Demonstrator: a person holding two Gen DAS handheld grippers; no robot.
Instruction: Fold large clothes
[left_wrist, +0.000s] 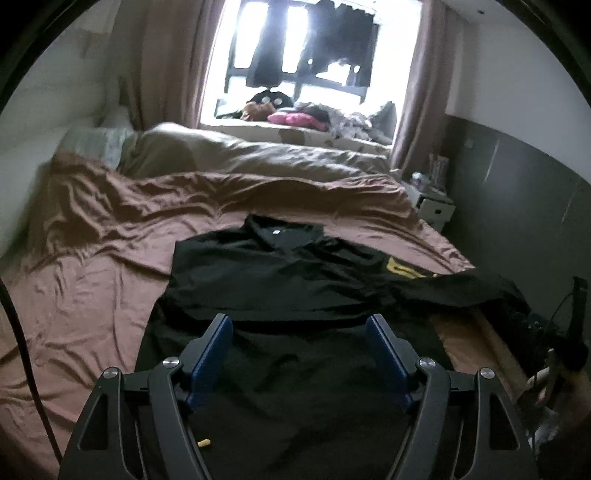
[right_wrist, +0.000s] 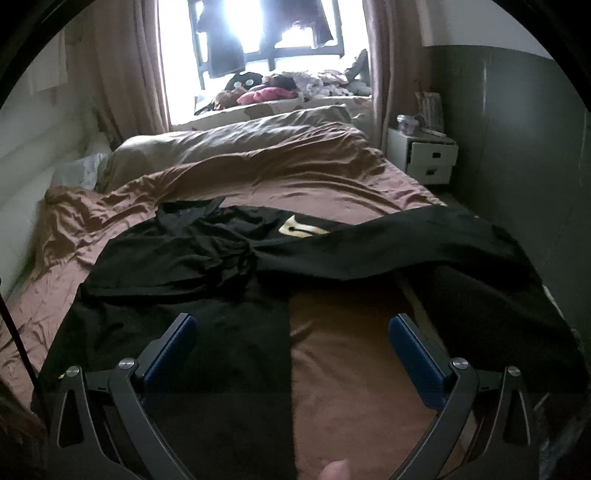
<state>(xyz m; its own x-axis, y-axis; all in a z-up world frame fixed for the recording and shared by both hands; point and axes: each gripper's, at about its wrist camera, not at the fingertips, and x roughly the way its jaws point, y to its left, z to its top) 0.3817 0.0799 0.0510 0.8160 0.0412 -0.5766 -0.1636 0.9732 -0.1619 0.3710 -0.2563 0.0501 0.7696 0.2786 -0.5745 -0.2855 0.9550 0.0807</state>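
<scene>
A black shirt (left_wrist: 280, 280) lies spread on the brown sheet (left_wrist: 92, 266) of a bed, its collar toward the far end, one side folded in over the body and a long part trailing off the right edge of the bed. A yellow print (right_wrist: 303, 229) shows on the cloth near the fold.

The left gripper (left_wrist: 301, 332) hangs above the near half of the shirt with its jaws wide apart and nothing between them. The right gripper (right_wrist: 291, 332) hangs above the shirt's right edge and the bare sheet beside it, jaws spread as wide as they go, also empty.

At the far end a beige quilt (left_wrist: 258, 155) is bunched up, and beyond it a bright window (left_wrist: 306, 55) has dark clothes hanging in it and a heap of soft things on the sill. Curtains (left_wrist: 162, 62) frame it.

Only the right wrist view shows the white bedside cabinet (right_wrist: 424, 155) clearly, far right, and a fingertip (right_wrist: 334, 470) at the bottom edge. Only the left wrist view shows the collar's white label (left_wrist: 276, 232) and a small yellow thing (left_wrist: 204, 441) on the near hem.
</scene>
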